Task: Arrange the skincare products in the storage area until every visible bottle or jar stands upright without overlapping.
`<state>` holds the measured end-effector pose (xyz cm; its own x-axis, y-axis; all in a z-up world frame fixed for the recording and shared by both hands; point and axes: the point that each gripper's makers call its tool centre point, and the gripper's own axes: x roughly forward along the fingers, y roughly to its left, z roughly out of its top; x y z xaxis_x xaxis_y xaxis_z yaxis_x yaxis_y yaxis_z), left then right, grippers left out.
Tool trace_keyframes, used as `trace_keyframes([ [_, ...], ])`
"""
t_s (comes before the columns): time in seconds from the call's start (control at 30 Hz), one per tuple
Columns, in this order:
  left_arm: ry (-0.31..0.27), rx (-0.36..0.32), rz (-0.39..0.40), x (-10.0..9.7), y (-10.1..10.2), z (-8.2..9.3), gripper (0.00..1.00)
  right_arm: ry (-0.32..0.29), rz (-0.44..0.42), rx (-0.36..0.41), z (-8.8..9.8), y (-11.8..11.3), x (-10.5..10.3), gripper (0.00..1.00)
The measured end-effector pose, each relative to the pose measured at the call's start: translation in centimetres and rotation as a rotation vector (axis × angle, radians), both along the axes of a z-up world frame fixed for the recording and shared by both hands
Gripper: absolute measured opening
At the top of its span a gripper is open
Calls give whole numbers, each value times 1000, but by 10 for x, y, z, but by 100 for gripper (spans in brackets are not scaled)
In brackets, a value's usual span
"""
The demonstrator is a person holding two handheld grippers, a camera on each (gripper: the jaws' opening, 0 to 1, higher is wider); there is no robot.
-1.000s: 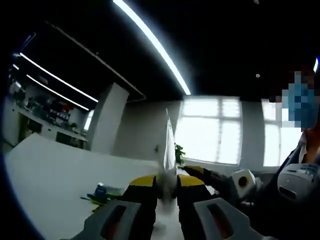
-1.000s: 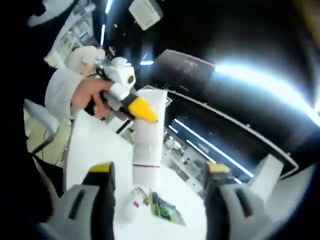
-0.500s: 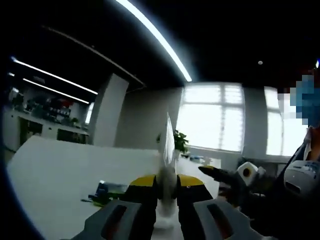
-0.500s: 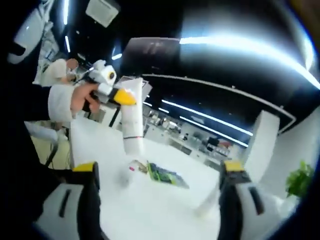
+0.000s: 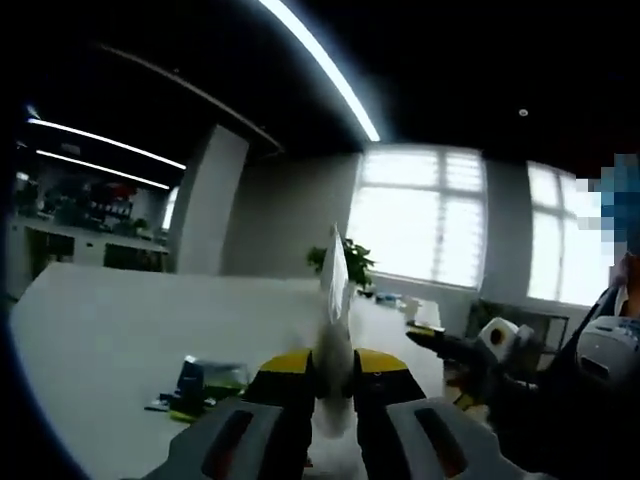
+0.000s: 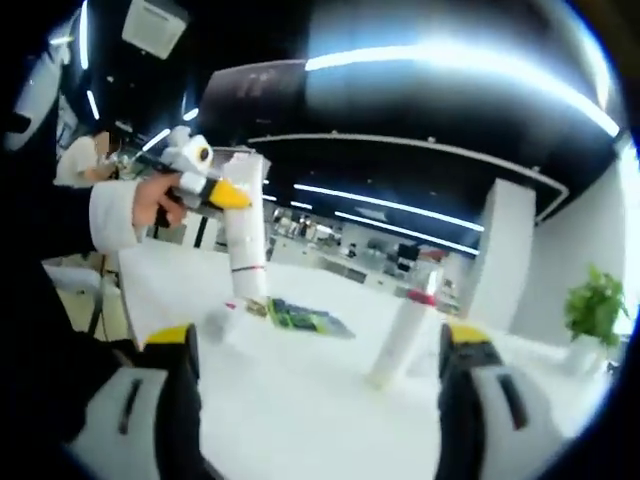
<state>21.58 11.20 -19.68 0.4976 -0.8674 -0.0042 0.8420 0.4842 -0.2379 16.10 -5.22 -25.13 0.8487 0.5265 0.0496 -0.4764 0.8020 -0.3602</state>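
Note:
My left gripper (image 5: 333, 365) is shut on a white squeeze tube (image 5: 335, 300), seen edge-on and rising between the yellow-tipped jaws above the white table (image 5: 110, 330). In the right gripper view the same left gripper (image 6: 228, 193), held by a hand, grips that tube (image 6: 246, 240) by its flat end, with the cap end hanging down just over the table. A white bottle with a pink band (image 6: 403, 338) stands tilted on the table. My right gripper (image 6: 320, 340) is open with nothing between its jaws; it shows from the right as the right gripper (image 5: 425, 338).
A green and blue packet (image 6: 300, 318) lies flat on the table, seen too as the packet (image 5: 200, 385). A small white object (image 6: 215, 322) sits beside the tube's lower end. A potted plant (image 6: 595, 300), windows and shelves lie beyond the table.
The right gripper view has swung level, bringing the pink-banded bottle into sight. The left gripper keeps its hold on the tube, which now hangs lower, closer to the table.

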Motion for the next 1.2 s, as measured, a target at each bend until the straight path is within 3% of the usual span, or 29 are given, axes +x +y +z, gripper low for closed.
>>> trace_keyframes([
  [0.3,11,30,-23,16,-22,-7,12,56,-48,57,-6,-15,20,99],
  [0.57,24,70,-38,31,-29,-12,13,110,-76,97,-11,-21,38,94],
  [0.73,17,123,-47,41,-27,-10,13,154,-132,195,-13,-35,51,92],
  [1.2,-6,201,-105,49,-45,-14,13,242,-142,201,-26,-40,83,84],
])
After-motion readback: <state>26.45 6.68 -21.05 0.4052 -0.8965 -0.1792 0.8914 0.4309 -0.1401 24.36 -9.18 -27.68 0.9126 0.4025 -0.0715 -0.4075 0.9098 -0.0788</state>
